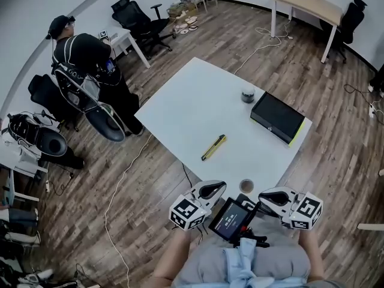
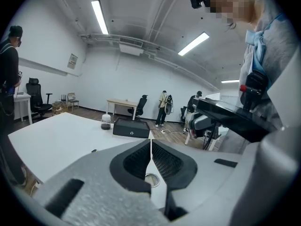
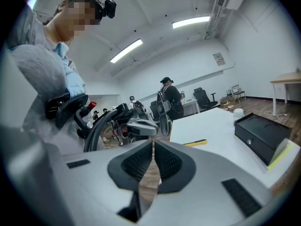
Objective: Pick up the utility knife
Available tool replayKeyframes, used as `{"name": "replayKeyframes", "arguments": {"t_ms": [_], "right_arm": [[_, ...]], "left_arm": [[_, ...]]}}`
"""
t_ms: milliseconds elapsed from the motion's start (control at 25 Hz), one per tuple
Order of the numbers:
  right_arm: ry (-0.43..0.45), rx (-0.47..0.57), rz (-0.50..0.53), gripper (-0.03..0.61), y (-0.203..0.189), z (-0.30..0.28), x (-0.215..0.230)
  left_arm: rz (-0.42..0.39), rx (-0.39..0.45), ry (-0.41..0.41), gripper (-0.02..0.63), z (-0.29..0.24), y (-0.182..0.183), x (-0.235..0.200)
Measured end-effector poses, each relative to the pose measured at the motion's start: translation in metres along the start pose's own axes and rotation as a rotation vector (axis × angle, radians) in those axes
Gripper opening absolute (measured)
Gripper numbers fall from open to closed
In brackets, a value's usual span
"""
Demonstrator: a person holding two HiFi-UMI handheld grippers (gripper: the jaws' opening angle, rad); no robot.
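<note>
Both closed and empty, left gripper [image 2: 151,149], right gripper [image 3: 153,147], by white table [image 1: 192,107], yellow utility knife [image 1: 213,147] mid-table, wooden floor [image 1: 240,35].

Nothing is reading out legibly. Screen [image 1: 231,221] is showing a text line, too small. Box [image 1: 277,117] is carrying a round logo, unresolved. Wall sign [image 2: 72,60] is blurring out. Cubes [image 1: 186,213] on left gripper [image 1: 223,185] and right gripper [image 1: 261,195] are showing square markers only.

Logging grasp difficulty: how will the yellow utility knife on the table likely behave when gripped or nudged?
The utility knife looks slim and straight, so it is probably stiff and light. Lying flat on the smooth white table, it would likely slide or spin when nudged, not roll.
</note>
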State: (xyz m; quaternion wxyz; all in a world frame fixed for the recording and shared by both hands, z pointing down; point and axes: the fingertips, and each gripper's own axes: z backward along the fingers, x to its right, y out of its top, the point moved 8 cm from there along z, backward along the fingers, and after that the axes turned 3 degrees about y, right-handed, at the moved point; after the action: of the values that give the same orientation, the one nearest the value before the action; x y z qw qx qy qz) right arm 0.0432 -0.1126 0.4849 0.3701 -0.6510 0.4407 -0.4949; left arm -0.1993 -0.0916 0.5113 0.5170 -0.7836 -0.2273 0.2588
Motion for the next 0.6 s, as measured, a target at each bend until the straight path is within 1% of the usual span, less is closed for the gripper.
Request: {"name": "replayKeyframes", "arguments": {"t_ms": [160,280,600], "right_arm": [[-0.002,0.002,-0.005,0.031,-0.003,-0.001,0.000],[-0.005,0.005,-0.007,0.031,-0.003,-0.001,0.000],[-0.015,0.010,-0.018,0.031,-0.005,0.005,0.005]], "left_arm": [[0.023,0.000,0.040,0.018,-0.002,-0.004,-0.015],[0.039,-0.005,0.055,0.018,-0.003,-0.007,-0.022],[0.028,-0.046,0.084,0.018,-0.011,-0.013,-0.041]]}}
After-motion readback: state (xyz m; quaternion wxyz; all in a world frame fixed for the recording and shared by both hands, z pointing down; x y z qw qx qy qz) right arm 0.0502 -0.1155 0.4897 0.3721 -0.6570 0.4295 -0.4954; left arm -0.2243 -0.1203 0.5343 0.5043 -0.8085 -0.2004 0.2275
